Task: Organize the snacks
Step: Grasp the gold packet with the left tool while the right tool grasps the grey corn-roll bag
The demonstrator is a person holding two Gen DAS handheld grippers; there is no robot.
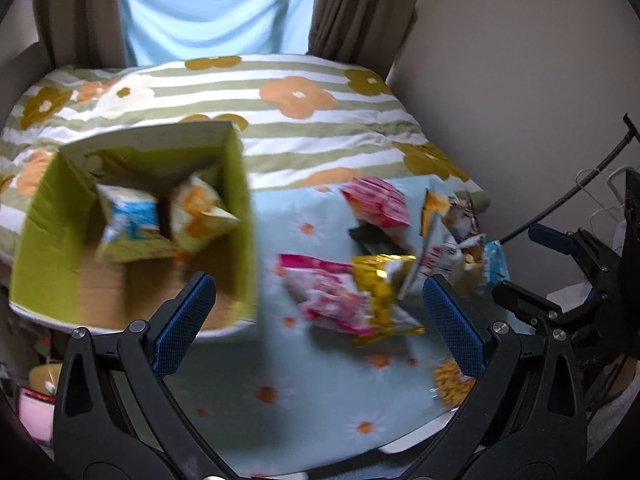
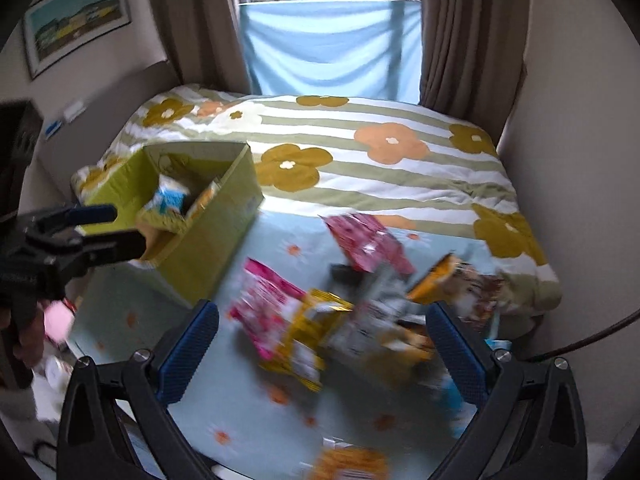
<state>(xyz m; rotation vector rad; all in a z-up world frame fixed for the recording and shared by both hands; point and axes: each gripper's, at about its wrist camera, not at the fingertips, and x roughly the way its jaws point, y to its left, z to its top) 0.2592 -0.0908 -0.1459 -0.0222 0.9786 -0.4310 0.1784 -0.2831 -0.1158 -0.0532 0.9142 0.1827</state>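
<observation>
— Where do the snacks lie against the left claw [image 1: 320,320]?

— Mostly to the right of its centre line. Pink packet [image 1: 324,292] and gold packet [image 1: 380,292] touching, overlapping, just beyond the wide-spread blue pads [image 1: 184,328]. Nothing between those pads. Further off, a red-pink packet [image 1: 378,202] and a jumble of pale and orange packets [image 1: 452,224], too blurred to tell apart. Near right, an orange-printed packet [image 1: 452,386] beside the right pad.

— And the box?

— Green cardboard box [image 1: 132,224] far left of the claw, open on top, standing on the pale blue flowered cloth [image 1: 280,400]. Inside, a blue-and-white packet [image 1: 128,224] and an orange-and-white packet [image 1: 200,216], side by side.

— The right claw [image 2: 322,340]?

— Also spread wide, gripping nothing. Hangs above the same heap: pink packet [image 2: 264,312] and gold packet [image 2: 308,328] just past the tips, between the two pads. Box [image 2: 200,240] well off to the far left. Left claw visible at the left edge of the right wrist view, near the box's near corner, apart from it.

— Beyond the cloth?

— Striped flowered bed cover [image 2: 380,168], brown curtains [image 2: 460,40], window.
</observation>
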